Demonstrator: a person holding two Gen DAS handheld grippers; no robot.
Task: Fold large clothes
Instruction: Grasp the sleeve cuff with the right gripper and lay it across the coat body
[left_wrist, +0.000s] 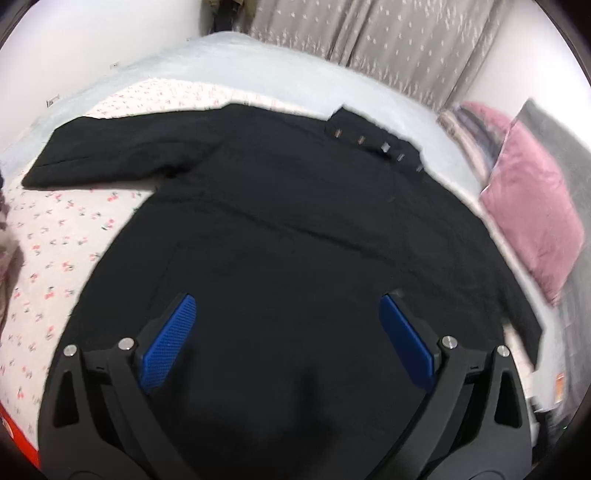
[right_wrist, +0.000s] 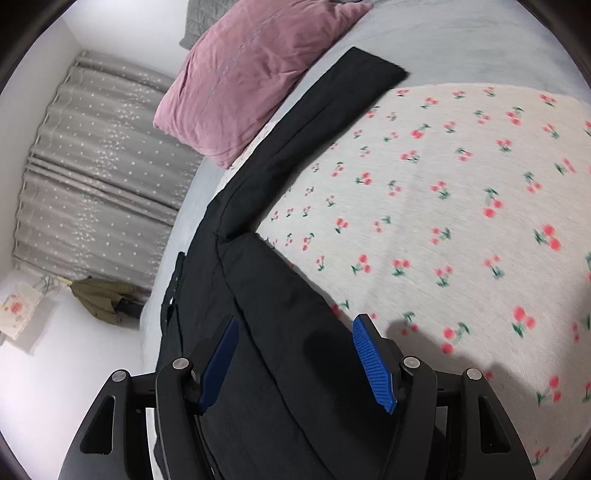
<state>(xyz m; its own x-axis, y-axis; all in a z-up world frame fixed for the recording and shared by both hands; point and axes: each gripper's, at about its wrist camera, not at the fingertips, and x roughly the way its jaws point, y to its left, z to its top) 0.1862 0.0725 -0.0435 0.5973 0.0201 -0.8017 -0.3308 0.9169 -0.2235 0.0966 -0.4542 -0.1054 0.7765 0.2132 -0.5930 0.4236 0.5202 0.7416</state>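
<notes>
A large black coat (left_wrist: 295, 206) lies spread flat on the bed. One sleeve (left_wrist: 92, 155) stretches out to the left, and a row of small metal fastenings (left_wrist: 384, 147) shows at its far right. My left gripper (left_wrist: 287, 300) hovers over the coat's body, jaws wide open and empty. In the right wrist view the coat (right_wrist: 280, 343) runs up from the bottom, its other sleeve (right_wrist: 332, 110) reaching toward the pillow. My right gripper (right_wrist: 295, 320) is over the coat's edge near the armpit, open, its blue pads (right_wrist: 373, 362) clear of the cloth.
The coat rests on a white cherry-print blanket (right_wrist: 443, 192) over a pale grey bedsheet (left_wrist: 258, 62). A pink pillow (right_wrist: 243, 81) lies by the sleeve end, also seen as the pink pillow (left_wrist: 535, 206). Grey curtains (right_wrist: 99, 166) hang beyond the bed.
</notes>
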